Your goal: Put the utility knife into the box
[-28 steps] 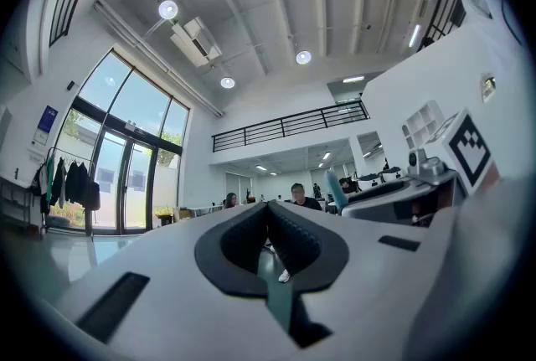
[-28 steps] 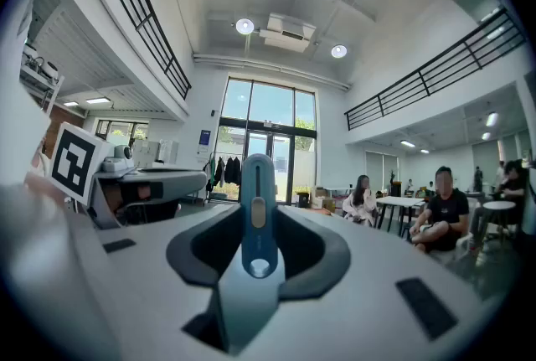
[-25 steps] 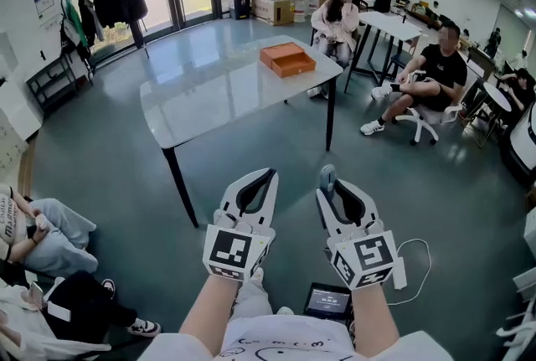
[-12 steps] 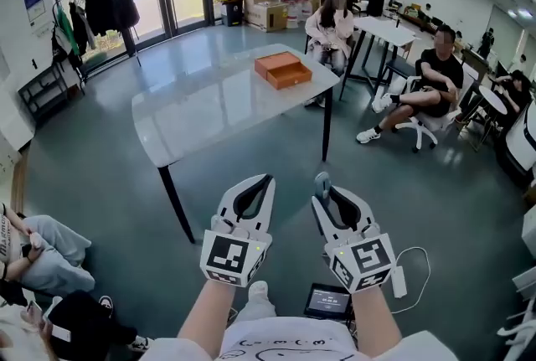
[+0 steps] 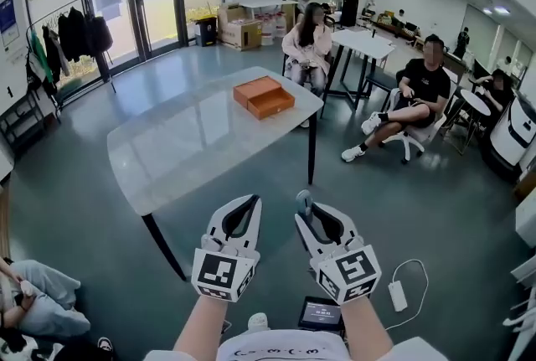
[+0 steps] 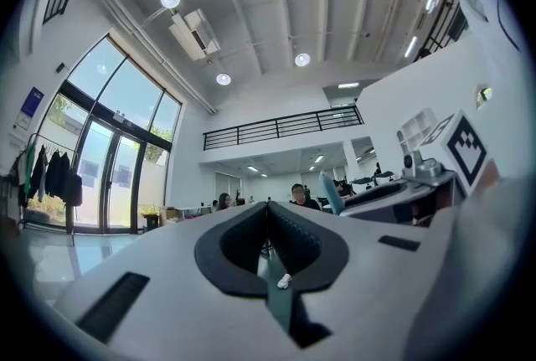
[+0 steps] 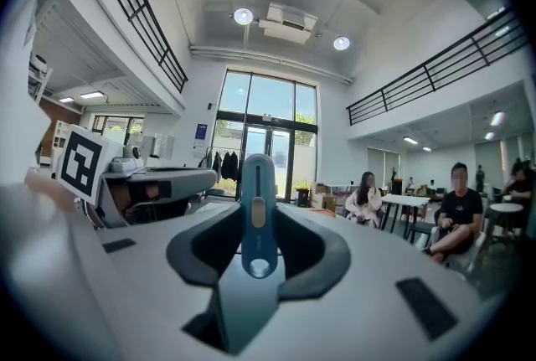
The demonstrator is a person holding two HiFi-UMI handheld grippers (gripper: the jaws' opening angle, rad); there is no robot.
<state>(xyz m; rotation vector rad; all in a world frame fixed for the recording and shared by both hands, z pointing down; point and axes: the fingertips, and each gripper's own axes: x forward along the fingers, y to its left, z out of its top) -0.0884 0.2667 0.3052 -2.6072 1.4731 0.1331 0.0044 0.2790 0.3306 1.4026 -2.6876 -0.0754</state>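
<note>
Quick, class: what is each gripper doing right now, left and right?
Left gripper: shut, nothing between its jaws.
Right gripper: shut on the utility knife.

We see the utility knife (image 7: pixel 257 217), slim and blue with a small slider, clamped between the jaws of the right gripper (image 5: pixel 311 219); its end sticks out past the tips. The box (image 5: pixel 264 96), orange, flat and open, lies near the far corner of the table (image 5: pixel 193 141), well apart from the knife.
</note>
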